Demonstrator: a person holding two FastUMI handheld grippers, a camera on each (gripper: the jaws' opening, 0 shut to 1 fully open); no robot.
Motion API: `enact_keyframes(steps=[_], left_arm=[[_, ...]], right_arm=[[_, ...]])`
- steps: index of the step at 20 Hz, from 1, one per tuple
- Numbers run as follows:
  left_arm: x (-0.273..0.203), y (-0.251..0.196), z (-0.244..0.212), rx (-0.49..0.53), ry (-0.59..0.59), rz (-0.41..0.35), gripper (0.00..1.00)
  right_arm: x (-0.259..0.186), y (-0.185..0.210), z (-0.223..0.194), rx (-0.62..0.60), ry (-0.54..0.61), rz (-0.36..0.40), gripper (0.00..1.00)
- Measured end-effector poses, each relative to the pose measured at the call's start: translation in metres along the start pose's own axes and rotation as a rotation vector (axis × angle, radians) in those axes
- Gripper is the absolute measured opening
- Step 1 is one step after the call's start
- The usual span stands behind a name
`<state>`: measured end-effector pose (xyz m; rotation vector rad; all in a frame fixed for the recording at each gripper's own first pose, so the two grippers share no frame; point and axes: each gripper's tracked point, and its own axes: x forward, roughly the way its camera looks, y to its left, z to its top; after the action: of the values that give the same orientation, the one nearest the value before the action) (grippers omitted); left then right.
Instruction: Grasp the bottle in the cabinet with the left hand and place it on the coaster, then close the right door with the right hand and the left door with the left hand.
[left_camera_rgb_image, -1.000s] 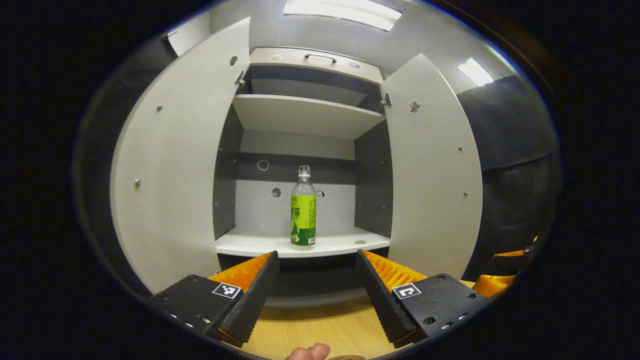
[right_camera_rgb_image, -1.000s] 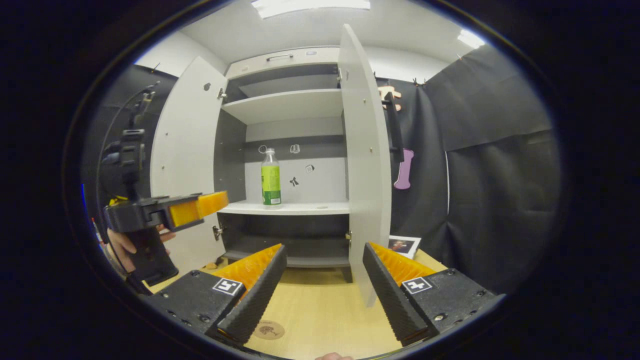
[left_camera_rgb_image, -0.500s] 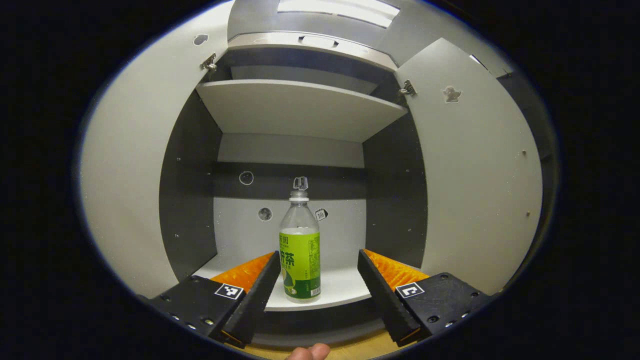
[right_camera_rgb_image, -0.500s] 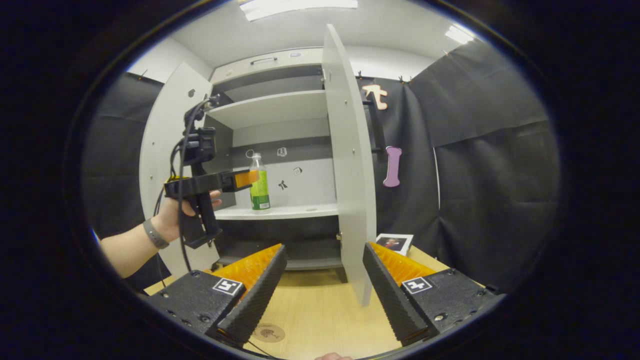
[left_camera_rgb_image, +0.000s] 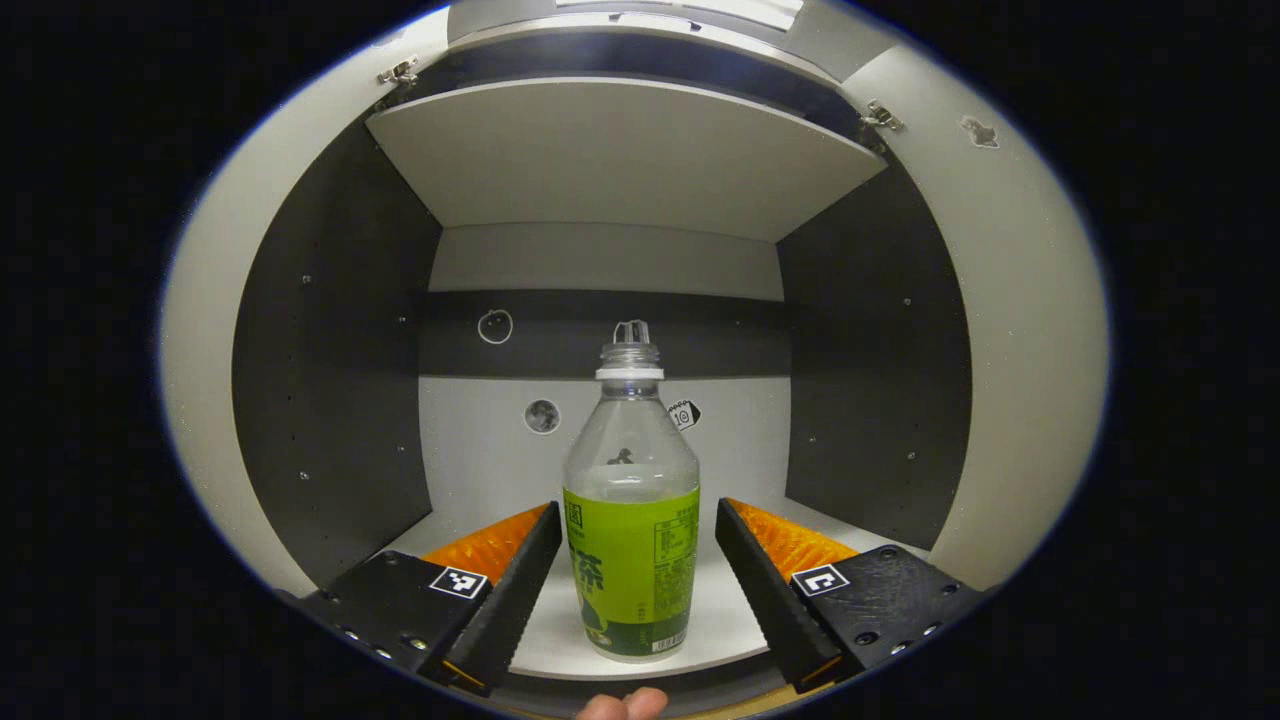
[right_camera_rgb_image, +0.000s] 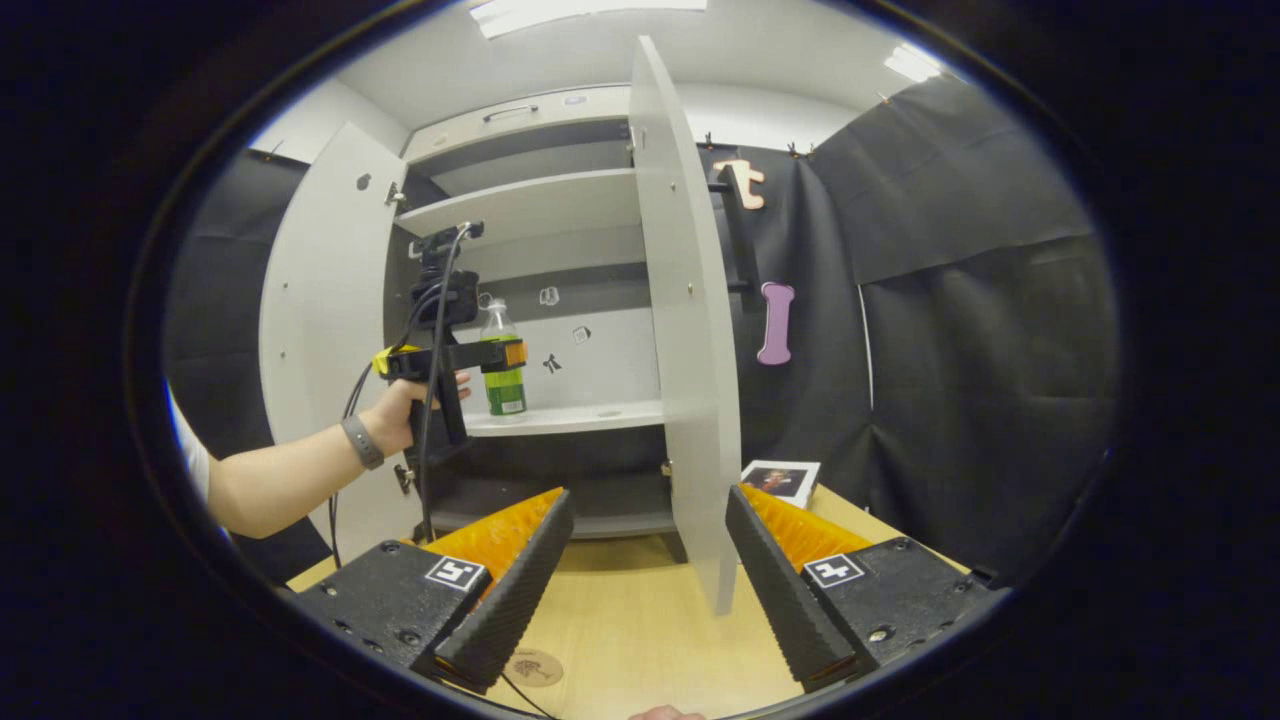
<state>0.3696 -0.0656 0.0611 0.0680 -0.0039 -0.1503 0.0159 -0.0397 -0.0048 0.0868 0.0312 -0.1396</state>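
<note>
Now the bottle (left_camera_rgb_image: 631, 520) is seen upright on the lower shelf (left_camera_rgb_image: 720, 620) of the cabinet (left_camera_rgb_image: 620, 160), near the shelf's front edge. The left gripper (left_camera_rgb_image: 633, 560) is held level at the bottle, its fingers (left_camera_rgb_image: 520, 585) spread wide, one on each side of the green label; a gap is seen on both sides, so the bottle is not gripped. A fingertip of the holding hand (left_camera_rgb_image: 622, 706) is seen at the bottom edge of the left gripper view.

In the right gripper view the left gripper (right_camera_rgb_image: 505, 354) is seen farther off, held by a hand (right_camera_rgb_image: 405, 410) with a band on the wrist, its front end at the bottle (right_camera_rgb_image: 502, 360) inside the cabinet (right_camera_rgb_image: 540, 200). Both doors are open: the left door (right_camera_rgb_image: 320, 330) is swung out to the left, the right door (right_camera_rgb_image: 690, 330) is seen almost edge-on. The right gripper (right_camera_rgb_image: 645, 570) is held low over the wooden worktop (right_camera_rgb_image: 640, 640), fingers (right_camera_rgb_image: 510, 590) spread wide, nothing between them. The coaster (right_camera_rgb_image: 535, 666) lies on the worktop just beside the left finger's tip. A small card (right_camera_rgb_image: 780, 480) lies on the worktop to the right of the right door.
</note>
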Motion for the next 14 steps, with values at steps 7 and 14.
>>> enact_keyframes(steps=[7, 14], left_arm=[[0.007, 0.015, -0.001, -0.035, 0.003, 0.038, 0.76], [-0.022, 0.013, 0.026, -0.052, -0.057, 0.018, 0.72]], right_arm=[[0.005, -0.009, -0.005, 0.015, 0.015, -0.016, 0.99], [0.005, -0.017, 0.001, 0.023, -0.007, -0.027, 0.99]])
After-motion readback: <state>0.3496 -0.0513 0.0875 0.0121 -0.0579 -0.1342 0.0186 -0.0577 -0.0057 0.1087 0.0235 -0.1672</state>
